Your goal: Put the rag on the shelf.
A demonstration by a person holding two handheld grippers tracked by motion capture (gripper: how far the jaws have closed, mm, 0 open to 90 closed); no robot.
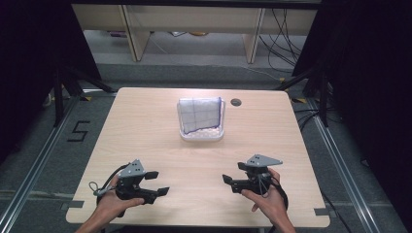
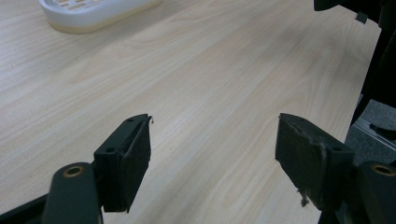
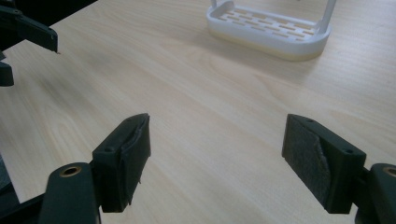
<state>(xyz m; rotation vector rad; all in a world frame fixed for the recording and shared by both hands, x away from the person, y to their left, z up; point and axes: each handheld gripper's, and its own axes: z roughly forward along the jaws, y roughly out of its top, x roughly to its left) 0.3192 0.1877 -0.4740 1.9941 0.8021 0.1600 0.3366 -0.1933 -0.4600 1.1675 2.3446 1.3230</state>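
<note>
Grippers, two, black, hand-held, both at the near edge of a pale wood-grain rectangular table (image 1: 145, 131).

Left gripper (image 1: 154, 183): held in the person's left hand (image 1: 112, 203) at about 7 o'clock on the tabletop. Jaws spread wide, nothing between them; the left gripper view shows the two padded jaws well apart over bare wood. Grey three-cornered plate on top; cable looped at its outer side.

Right gripper (image 1: 226, 180): held in the person's right hand (image 1: 268, 201) at about 5 o'clock. Jaws likewise spread wide and empty, as the right gripper view shows. Its jaws point toward 9 o'clock, facing the left gripper across a stretch of bare table. Neither tool touches the other.

White plastic slotted rack (image 1: 202, 135): stands at about 12 o'clock from the table's middle, well apart from both grippers. Slotted base and upright posts appear in the right gripper view (image 3: 269, 29); one rounded end of the base appears at 11 o'clock in the left gripper view (image 2: 93, 12).

White cloth with purple grid lines and purple edging (image 1: 199, 114): held upright in the rack, leaning slightly, its lower edge inside the base.

Dark round cable port (image 1: 236, 102): set in the tabletop just beside the rack, at its 2 o'clock.
</note>
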